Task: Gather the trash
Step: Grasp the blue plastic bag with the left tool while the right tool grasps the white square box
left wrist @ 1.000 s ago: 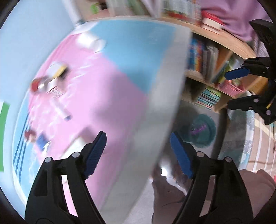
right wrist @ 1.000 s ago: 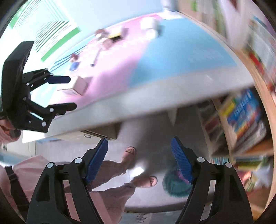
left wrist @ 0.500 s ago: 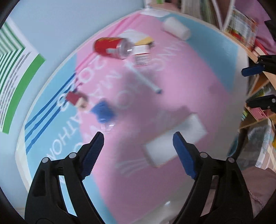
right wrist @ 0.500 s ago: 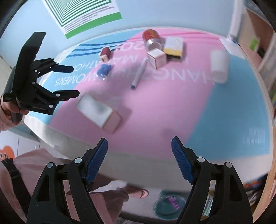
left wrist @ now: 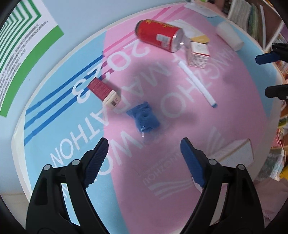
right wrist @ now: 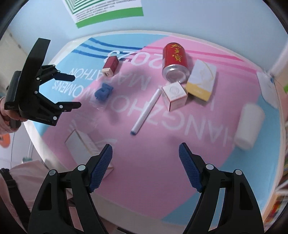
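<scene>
Trash lies on a pink and blue table mat [left wrist: 162, 180] [right wrist: 162, 153]. A red can [left wrist: 158, 36] [right wrist: 174, 59] lies on its side. Near it are a small white and pink box [left wrist: 198, 54] [right wrist: 173, 97], a white pen [left wrist: 197, 83] [right wrist: 145, 112], a red and cream box [left wrist: 104, 93] [right wrist: 110, 66] and a blue crumpled packet [left wrist: 144, 117] [right wrist: 104, 90]. My left gripper [left wrist: 144, 158] [right wrist: 72, 91] is open and empty, just short of the blue packet. My right gripper [right wrist: 145, 167] [left wrist: 270, 73] is open and empty above the mat's near part.
A white and yellow box [right wrist: 201, 82] lies right of the can. A white roll [right wrist: 249, 126] [left wrist: 229, 36] lies at the right. A flat white box [right wrist: 84, 144] [left wrist: 235, 153] lies near the table's front edge. A green striped poster [right wrist: 106, 10] is on the wall. Bookshelves [left wrist: 252, 14] stand behind.
Both grippers swung up from below the table edge to over the table top. The left gripper moved closer to the blue packet. Both stayed open.
</scene>
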The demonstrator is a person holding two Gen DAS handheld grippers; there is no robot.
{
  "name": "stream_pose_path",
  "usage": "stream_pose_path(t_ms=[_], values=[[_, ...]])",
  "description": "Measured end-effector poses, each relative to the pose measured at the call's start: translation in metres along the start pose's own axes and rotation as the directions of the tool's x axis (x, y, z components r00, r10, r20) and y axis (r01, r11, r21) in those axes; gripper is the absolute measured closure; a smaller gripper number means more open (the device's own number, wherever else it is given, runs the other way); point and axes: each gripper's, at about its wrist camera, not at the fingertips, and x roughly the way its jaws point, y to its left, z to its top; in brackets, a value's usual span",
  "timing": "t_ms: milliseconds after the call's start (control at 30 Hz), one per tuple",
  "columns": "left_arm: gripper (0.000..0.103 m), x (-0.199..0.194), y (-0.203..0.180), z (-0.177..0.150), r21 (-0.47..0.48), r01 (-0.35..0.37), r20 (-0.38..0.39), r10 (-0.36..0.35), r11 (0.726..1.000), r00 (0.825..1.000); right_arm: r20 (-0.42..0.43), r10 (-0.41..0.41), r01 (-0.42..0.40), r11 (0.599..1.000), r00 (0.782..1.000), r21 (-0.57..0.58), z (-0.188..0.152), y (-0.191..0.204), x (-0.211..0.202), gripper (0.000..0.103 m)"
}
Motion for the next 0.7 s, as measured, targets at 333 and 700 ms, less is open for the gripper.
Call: stream_pose_path(t_ms=[333,700], values=[[0.023,0.027,0.009,0.016,-0.154,-0.022,-0.067,0.012,0.988,0.998,-0.062,0.058,-0.067,0.986,0.996,-0.15,0.051,-0.031,0.031,0.027],[0.023,0.059,0.016,0.024,-0.23,-0.024,-0.126,-0.005,0.973,0.992,-0.12,0.069,-0.095,0.968,0.99,-0.231,0.081,-0.042,0.067,0.034]])
